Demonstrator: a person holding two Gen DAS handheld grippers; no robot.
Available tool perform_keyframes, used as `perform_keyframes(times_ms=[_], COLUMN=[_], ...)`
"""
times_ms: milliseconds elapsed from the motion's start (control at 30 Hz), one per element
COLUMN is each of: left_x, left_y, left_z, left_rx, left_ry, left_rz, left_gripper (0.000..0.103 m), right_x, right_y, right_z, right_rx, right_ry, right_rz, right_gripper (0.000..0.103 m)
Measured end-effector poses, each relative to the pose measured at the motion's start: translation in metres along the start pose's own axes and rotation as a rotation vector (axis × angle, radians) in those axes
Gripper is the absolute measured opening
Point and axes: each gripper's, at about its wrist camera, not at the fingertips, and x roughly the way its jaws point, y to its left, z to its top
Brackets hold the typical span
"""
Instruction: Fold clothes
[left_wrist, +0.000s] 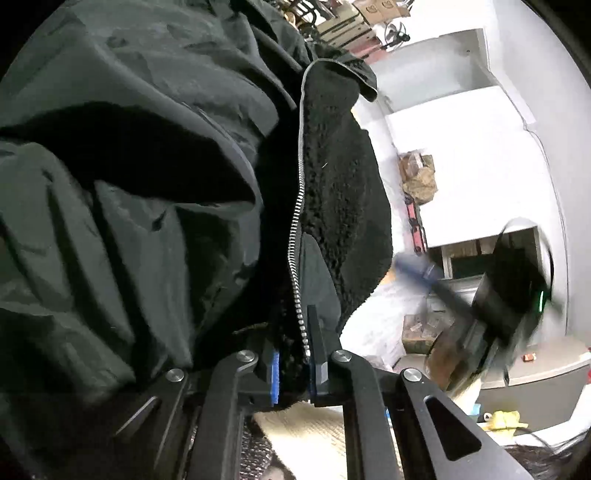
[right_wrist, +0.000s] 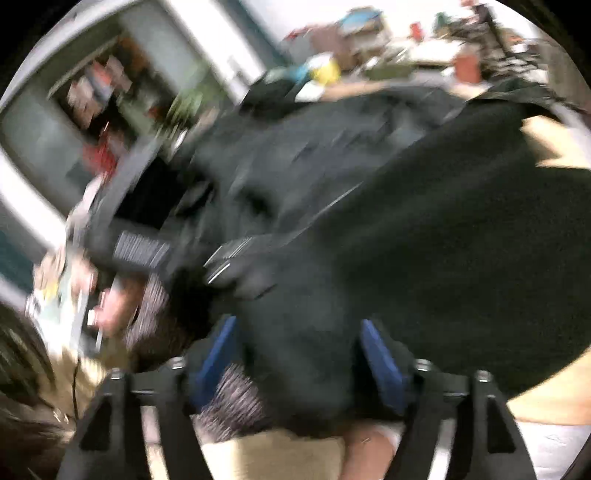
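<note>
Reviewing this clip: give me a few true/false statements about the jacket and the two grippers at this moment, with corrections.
1. The left gripper is clamped on the black jacket at its zipper edge. True.
2. The jacket is bright red. False: it is black, with a dark fleece lining.
3. The right gripper stands wide with jacket fabric between its blue pads. True.
4. The right wrist view is perfectly sharp. False: it is heavily motion-blurred.
5. The zipper teeth are silver. True.
</note>
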Motion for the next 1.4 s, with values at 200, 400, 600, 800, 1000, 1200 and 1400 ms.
perform_keyframes(times_ms=[200,400,600,800,1000,1200,1400], left_x=[-0.010,-0.003,-0.007,-0.031,-0.053,-0.068,-0.091], left_y=[-0.002,0.012,0.008,-0.022,-0.015,0.047,0.054], left_z=[-0.002,0.003,-0.005,-0.018,-0.057,-0.096,-0.093], left_rx=[0.025,-0.045,-0.015,0.064,0.011,-0.238,-0.234], left_ry=[0.020,0.038,0.038,-0.029,-0.069,-0.140,-0.236], left_rz=[0.079,0.122,0.122,0.103,0.167,0.301,0.353], left_gripper=[0.010,0.010,0.010,0.010,0.008,0.000,0.001], right_x=[-0.012,0.046,0.103,0.108,0.133,0.217,0.213], right_y=[-0.131,-0.230,-0.304,-0.251,-0.148,-0.061,-0.028], right_z=[0.115,0.212,0.263,0.304,0.370,0.398,0.382], right_rx=[0.345,0.633,0.913,0.657,0.347,0.204,0.153], right_ry=[-0.093,-0.085,-0.053,-0.114,-0.103,-0.056,-0.041], right_rz=[-0.186,-0.227,-0.275,-0.426,-0.441,-0.316,-0.123], right_gripper=[0.086,0.084,0.048,0.017,0.012,0.061,0.067])
